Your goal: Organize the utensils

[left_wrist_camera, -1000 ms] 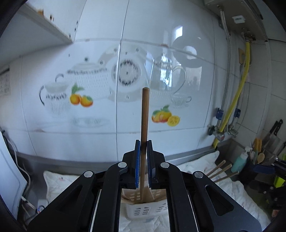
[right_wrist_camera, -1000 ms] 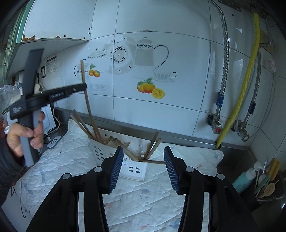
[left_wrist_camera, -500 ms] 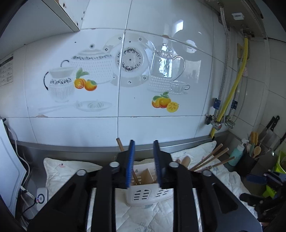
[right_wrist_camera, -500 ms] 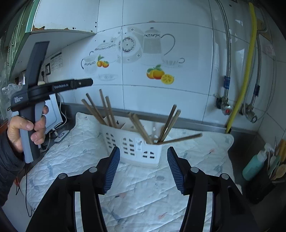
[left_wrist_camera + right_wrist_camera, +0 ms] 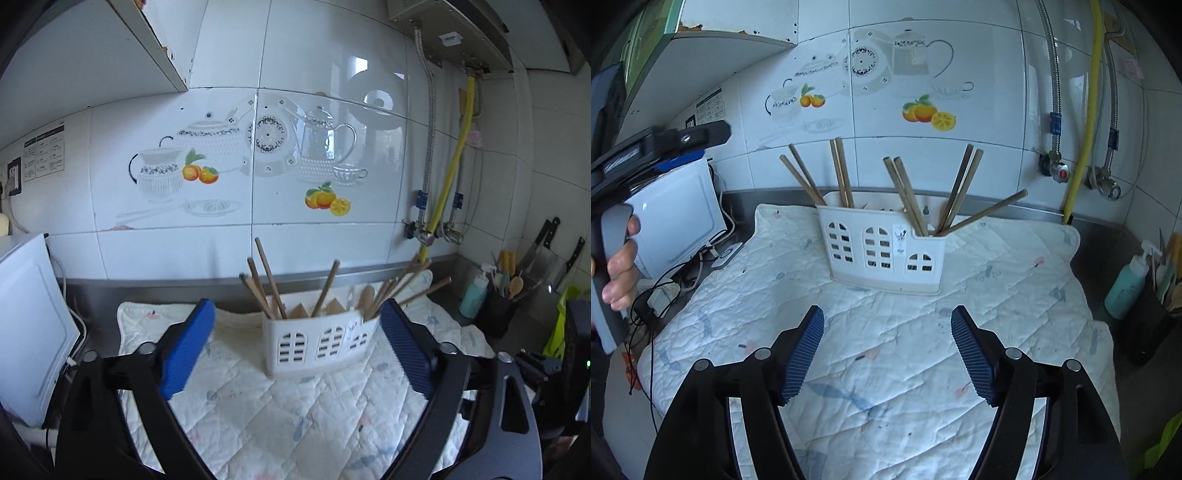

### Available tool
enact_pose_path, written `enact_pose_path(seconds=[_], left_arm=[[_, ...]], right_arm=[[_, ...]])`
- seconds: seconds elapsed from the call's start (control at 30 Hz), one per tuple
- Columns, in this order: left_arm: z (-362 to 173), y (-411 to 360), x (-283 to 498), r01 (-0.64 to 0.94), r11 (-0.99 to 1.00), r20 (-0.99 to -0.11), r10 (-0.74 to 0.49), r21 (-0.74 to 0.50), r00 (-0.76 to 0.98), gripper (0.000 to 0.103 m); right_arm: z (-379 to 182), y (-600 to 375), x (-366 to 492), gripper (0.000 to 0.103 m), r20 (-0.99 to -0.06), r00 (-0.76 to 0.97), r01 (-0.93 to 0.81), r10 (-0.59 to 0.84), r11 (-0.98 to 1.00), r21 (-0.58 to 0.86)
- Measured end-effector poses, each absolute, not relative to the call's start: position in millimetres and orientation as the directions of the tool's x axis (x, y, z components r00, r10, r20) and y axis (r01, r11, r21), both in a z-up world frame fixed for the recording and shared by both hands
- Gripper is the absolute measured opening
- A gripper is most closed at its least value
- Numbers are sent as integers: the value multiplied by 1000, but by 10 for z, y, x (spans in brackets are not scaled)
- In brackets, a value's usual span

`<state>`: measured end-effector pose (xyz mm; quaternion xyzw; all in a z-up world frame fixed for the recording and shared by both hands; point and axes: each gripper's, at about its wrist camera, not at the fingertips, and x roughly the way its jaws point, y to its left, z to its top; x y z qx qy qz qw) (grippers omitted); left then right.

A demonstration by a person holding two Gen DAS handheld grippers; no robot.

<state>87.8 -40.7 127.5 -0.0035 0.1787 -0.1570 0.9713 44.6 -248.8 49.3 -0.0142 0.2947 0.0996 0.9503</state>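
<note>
On the tabletop [image 5: 1108,236], looking at a white basket [image 5: 882,254] standing upright on a quilted cloth [image 5: 923,350]. Holding a bunch of wooden sticks [image 5: 842,173], all poking up out of its top. Leaning toward eleven o'clock at one end, standing almost straight near the middle, fanning out toward one and two o'clock at the other end.

Now for the left claw [image 5: 296,306]: gaping wide, having just been opening, gripping nothing at all. Framing the white basket [image 5: 317,339] between its blue pads [image 5: 184,350] in its own view, with the wooden sticks [image 5: 269,280] rising at twelve o'clock, yet not touching any of them. Showing up also at nine o'clock in the right view [image 5: 665,144], with a hand [image 5: 620,266] wrapping round its grey handle.

Next, the right claw [image 5: 887,312]: also let go, having just been opening, carrying nothing. Hanging over bare cloth, with the basket ahead at twelve o'clock, apart from the pads.

Sitting off at three o'clock, a teal bottle [image 5: 1126,284] just beside a dark pot [image 5: 498,314] of spoons. Running up the tiled wall at one o'clock, a yellow hose [image 5: 1089,110]. Resting at nine o'clock, a white box [image 5: 29,314].
</note>
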Motion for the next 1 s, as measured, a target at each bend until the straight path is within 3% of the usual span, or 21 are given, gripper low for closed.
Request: enact_pose_path(seconds=[0.4, 0.67, 1.0], left_arm=[[646, -225, 359, 248, 968, -432, -236, -30, 870, 98], [414, -174, 181, 190, 982, -444, -177, -15, 878, 98], [354, -157, 166, 197, 978, -486, -204, -67, 850, 98]], right_arm=[[193, -2408, 145, 83, -594, 787, -162, 164, 985, 57], [164, -2439, 43, 87, -591, 794, -132, 142, 989, 61], [116, -2501, -19, 88, -589, 803, -75, 84, 996, 39]])
